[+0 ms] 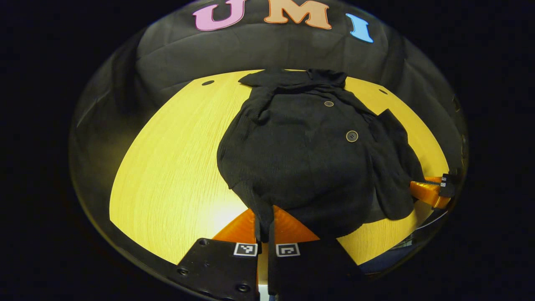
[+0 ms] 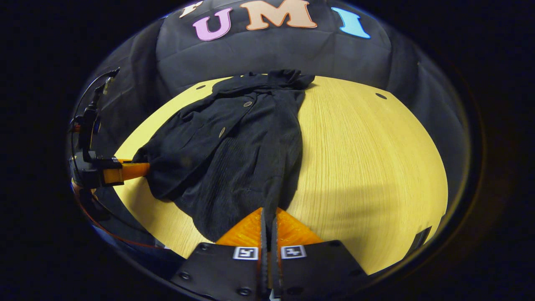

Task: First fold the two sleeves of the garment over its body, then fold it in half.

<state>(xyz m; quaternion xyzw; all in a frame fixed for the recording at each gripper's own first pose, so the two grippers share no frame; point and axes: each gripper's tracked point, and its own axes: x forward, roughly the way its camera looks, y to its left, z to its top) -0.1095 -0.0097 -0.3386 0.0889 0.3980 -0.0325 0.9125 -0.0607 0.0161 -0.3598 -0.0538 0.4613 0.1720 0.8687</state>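
My left tongs (image 1: pixel 264 225) are clenched on a thin bunch of the black garment (image 1: pixel 309 154), the cloth pinched right between the two fingers at the hem nearest me. From there the garment spreads away ahead of these tongs across the yellow table (image 1: pixel 167 167), collar at the far end, two buttons (image 1: pixel 352 136) showing on its front. Off to the right of my left tongs lies a sleeve (image 1: pixel 393 167), and my right tongs (image 1: pixel 432 190) reach in at its outer edge.

In the right gripper view my right tongs (image 2: pixel 267 228) are also squeezed together, with a fold of the dark cloth caught between their fingers. The garment (image 2: pixel 234 150) stretches ahead and to the left of them, and at its far left edge my left tongs (image 2: pixel 136 169) touch the cloth. To the right of my right tongs is bare table (image 2: pixel 376 167)
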